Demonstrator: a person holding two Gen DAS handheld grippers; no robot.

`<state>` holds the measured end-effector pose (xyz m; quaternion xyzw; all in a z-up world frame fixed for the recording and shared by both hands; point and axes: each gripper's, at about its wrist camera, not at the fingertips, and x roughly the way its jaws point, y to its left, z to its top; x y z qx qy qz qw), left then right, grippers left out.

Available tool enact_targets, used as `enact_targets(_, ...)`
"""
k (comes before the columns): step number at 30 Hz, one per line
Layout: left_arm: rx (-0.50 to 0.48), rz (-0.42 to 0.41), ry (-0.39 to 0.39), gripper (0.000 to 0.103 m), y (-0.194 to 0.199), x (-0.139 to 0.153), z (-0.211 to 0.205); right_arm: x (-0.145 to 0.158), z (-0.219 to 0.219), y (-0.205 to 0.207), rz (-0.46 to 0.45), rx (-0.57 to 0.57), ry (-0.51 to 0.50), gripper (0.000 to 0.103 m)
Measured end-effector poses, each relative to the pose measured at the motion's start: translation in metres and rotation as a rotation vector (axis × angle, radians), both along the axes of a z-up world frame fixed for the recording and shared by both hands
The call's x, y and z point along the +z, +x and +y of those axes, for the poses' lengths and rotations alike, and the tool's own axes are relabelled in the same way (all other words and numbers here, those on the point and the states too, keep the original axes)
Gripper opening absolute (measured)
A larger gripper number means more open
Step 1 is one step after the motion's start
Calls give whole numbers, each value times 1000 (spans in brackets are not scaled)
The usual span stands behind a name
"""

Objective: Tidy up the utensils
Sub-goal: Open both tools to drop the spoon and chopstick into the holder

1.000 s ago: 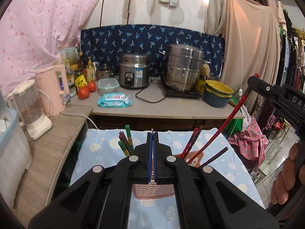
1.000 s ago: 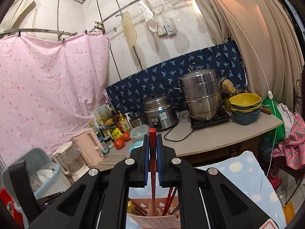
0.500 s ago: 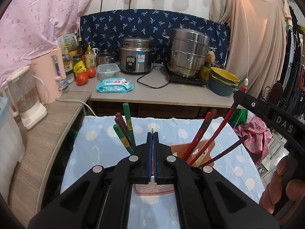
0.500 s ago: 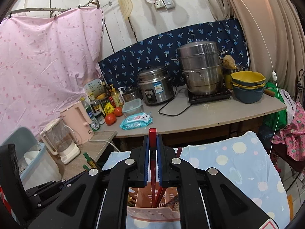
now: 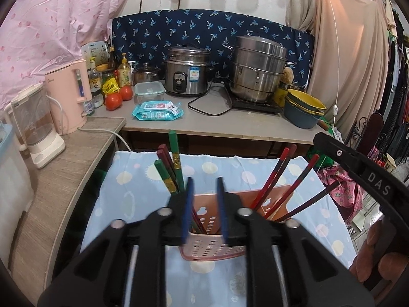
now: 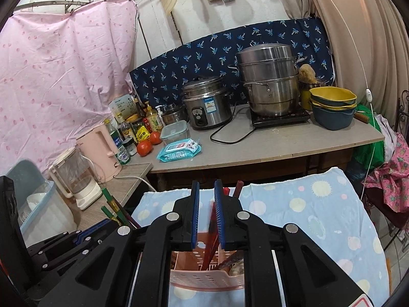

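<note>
A pink perforated utensil holder (image 5: 212, 249) stands on a blue dotted cloth (image 5: 133, 192). Green chopsticks (image 5: 175, 158) and dark red ones lean in its left part; red chopsticks (image 5: 276, 176) lean in its right part. My left gripper (image 5: 204, 207) is open and empty, its jaws straddling the holder's near wall. My right gripper (image 6: 206, 212) is open just above the holder (image 6: 204, 280); a blurred red chopstick (image 6: 212, 220) sits loose between its jaws, its lower end in the holder. The right gripper's body also shows at the right of the left wrist view (image 5: 368, 176).
Behind the cloth runs a counter (image 5: 230, 125) with a rice cooker (image 5: 188, 76), a steel steamer pot (image 5: 258, 74), stacked bowls (image 5: 304, 110), a wipes pack (image 5: 158, 110), tomatoes, bottles and a pink kettle (image 5: 69, 97). A blender (image 5: 35, 130) stands on the wooden side counter at left.
Both grippers have opened. The right gripper let go of the red chopstick, which now drops into the holder. Both have lowered closer to the holder.
</note>
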<state>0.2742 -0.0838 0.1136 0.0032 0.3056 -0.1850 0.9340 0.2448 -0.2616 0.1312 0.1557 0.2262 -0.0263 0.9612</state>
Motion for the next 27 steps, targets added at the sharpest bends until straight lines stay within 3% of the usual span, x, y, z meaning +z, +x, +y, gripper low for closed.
enact_targets(4,2,-5,-1,27,-4,3,1,4,-1,-6,-16,-10,1,24)
enact_targets(11,-1,-14,2,29,-18,8,1,13,5,-25,-32,-1,-21,28)
enact_targets(14,1,-18,4,36,-26,10,1,14,9,-36,-32,5,-36,29)
enact_targets(22,3,-26,19,39,-52,10,5,3,13,-68,4,14,-21,37)
enact_targets(27,15,-28,36,48,-70,7,8,-5,16,-90,27,11,-30,44)
